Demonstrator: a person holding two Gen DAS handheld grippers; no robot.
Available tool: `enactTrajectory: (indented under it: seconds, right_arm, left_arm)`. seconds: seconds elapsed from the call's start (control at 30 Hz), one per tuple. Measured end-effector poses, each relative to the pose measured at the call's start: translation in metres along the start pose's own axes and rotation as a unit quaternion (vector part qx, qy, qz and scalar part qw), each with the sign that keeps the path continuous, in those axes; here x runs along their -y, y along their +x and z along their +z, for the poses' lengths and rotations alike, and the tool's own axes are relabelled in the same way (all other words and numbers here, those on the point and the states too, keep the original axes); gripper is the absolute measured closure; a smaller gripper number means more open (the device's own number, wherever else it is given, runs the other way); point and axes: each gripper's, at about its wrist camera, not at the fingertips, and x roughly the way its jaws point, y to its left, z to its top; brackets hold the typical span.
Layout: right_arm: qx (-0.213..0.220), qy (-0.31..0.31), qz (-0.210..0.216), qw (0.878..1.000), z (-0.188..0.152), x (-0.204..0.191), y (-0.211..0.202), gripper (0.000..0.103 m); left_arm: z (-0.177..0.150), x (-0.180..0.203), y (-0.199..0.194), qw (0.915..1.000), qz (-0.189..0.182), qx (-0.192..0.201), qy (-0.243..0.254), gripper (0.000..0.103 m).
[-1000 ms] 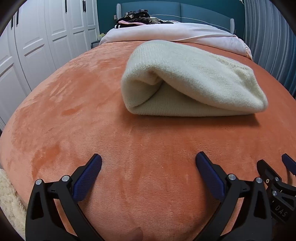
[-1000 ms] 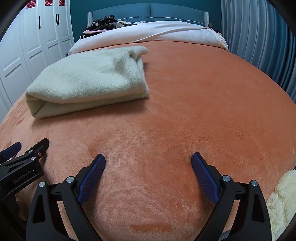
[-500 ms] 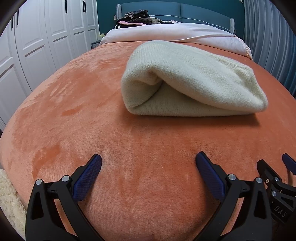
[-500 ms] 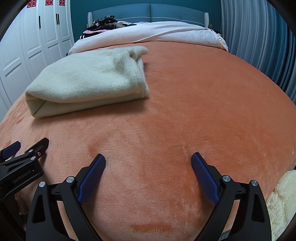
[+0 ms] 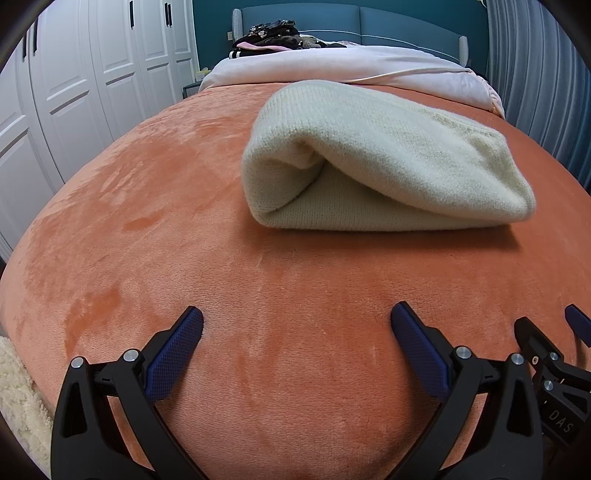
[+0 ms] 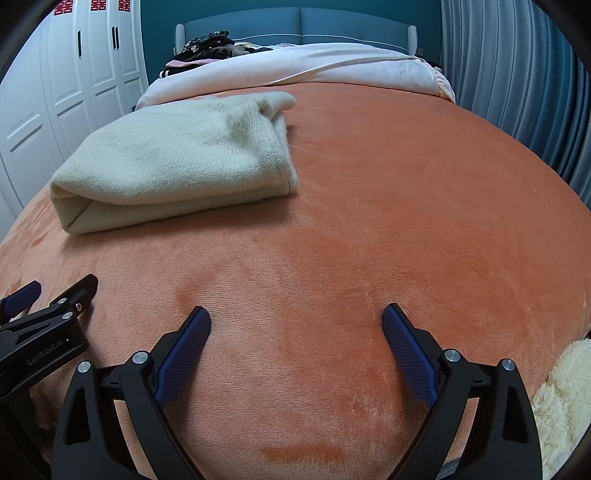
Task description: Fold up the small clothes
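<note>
A cream knitted garment (image 5: 384,162) lies folded on the orange blanket (image 5: 155,206), ahead of my left gripper. It also shows in the right wrist view (image 6: 177,162), ahead and to the left. My left gripper (image 5: 297,325) is open and empty, low over the blanket near the bed's front edge. My right gripper (image 6: 296,321) is open and empty, beside the left one. The right gripper's tip shows at the left wrist view's right edge (image 5: 546,343); the left gripper shows at the right wrist view's left edge (image 6: 44,317).
A pale pink duvet (image 5: 332,66) lies across the far end of the bed, with a pile of dark clothes (image 5: 273,35) by the blue headboard. White wardrobe doors (image 5: 74,81) stand on the left, curtains (image 6: 517,74) on the right. A fluffy cream rug (image 6: 565,398) lies below the bed edge.
</note>
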Motion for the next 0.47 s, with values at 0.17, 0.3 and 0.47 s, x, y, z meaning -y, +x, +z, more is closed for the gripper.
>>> enactTrajectory:
  seconds: [0.17, 0.3, 0.47]
  right_arm:
    - [0.000, 0.000, 0.000, 1.000, 0.0000, 0.0001, -0.0001, 0.011]
    - [0.000, 0.000, 0.000, 1.000, -0.0002, -0.0002, -0.0001, 0.011]
    - [0.000, 0.000, 0.000, 1.000, -0.0003, -0.0002, -0.0002, 0.011]
  left_arm:
    - [-0.0017, 0.0030, -0.0017, 1.0000, 0.004, 0.002, 0.001, 0.005]
    - [-0.0022, 0.0041, -0.0028, 1.0000, 0.005, 0.001, 0.001, 0.005]
    - [-0.0016, 0.0035, -0.0023, 1.0000, 0.006, 0.000, 0.001, 0.005]
